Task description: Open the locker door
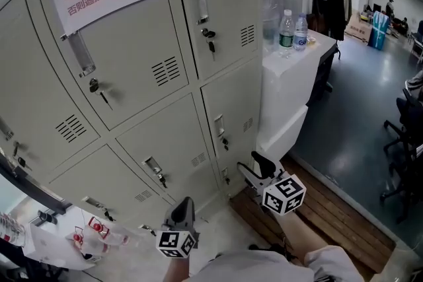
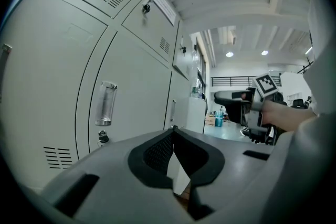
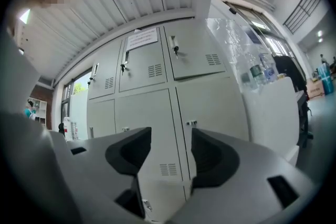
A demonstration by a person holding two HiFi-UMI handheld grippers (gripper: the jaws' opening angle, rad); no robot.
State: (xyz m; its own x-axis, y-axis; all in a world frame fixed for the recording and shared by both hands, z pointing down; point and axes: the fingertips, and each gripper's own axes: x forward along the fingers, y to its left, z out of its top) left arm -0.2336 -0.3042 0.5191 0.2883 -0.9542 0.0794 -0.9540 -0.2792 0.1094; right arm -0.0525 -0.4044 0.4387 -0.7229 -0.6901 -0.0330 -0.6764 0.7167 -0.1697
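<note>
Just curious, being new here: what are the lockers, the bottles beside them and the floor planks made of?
Lockers: likely painted sheet metal, matte pale grey, with punched vent slots. Bottles: probably clear plastic, see-through with labels. Planks: look like wood, brown with seams between boards.

The locker doors [image 1: 158, 142] are all closed and flat; only the handles [image 1: 78, 53] and the keys [image 1: 100, 92] stick out of them. In front of the doors the way is free down to the wooden floor [image 1: 330, 208]. At the right edge of the lockers a white counter [image 1: 291, 82] blocks the side, with 2 bottles [image 1: 285, 30] on its top.
</note>
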